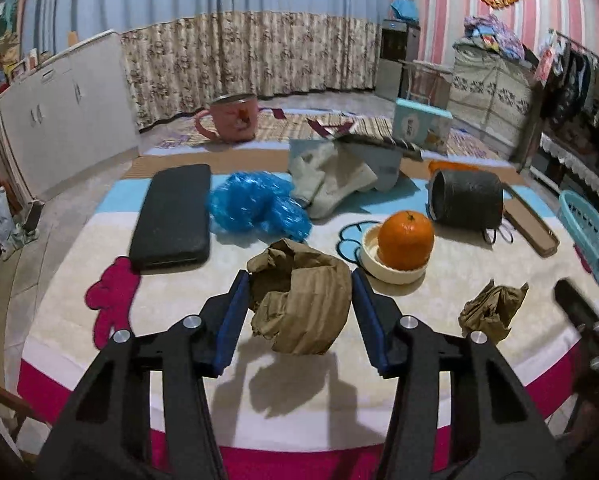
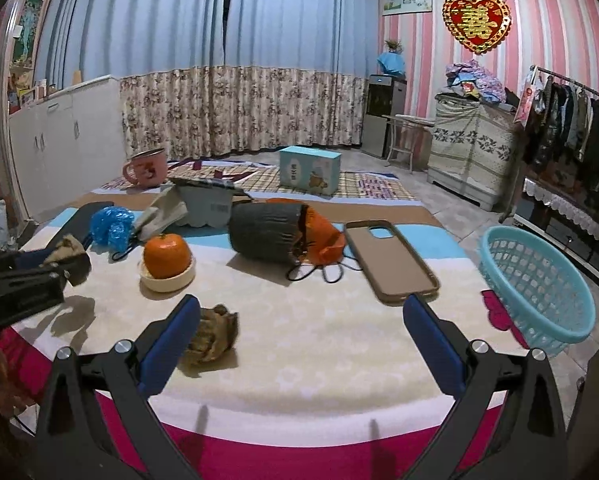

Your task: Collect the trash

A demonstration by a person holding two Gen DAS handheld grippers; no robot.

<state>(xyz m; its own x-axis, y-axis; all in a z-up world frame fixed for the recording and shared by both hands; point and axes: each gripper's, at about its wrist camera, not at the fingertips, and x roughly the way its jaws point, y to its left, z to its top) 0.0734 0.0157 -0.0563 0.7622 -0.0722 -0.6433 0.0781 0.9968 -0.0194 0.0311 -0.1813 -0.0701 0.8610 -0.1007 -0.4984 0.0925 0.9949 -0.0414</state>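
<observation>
My left gripper [image 1: 297, 284] is shut on a large crumpled brown paper ball [image 1: 299, 300] and holds it above the table; its shadow falls below. It also shows at the left in the right wrist view [image 2: 69, 256]. A smaller crumpled brown paper ball [image 1: 491, 310] lies on the table to the right; in the right wrist view it [image 2: 211, 334] sits just inside the left finger of my right gripper [image 2: 303, 316], which is open and empty. A crumpled blue plastic bag [image 1: 255, 204] lies further back. A light blue basket [image 2: 539, 284] stands at the table's right edge.
On the table are an orange [image 1: 406, 240] in a cream dish [image 1: 391, 268], a black case [image 1: 173, 216], a dark rolled pouch [image 1: 465, 198], a brown phone case [image 2: 391, 260], a grey cloth [image 1: 331, 180], a pink mug [image 1: 229, 118] and a teal box [image 1: 419, 124].
</observation>
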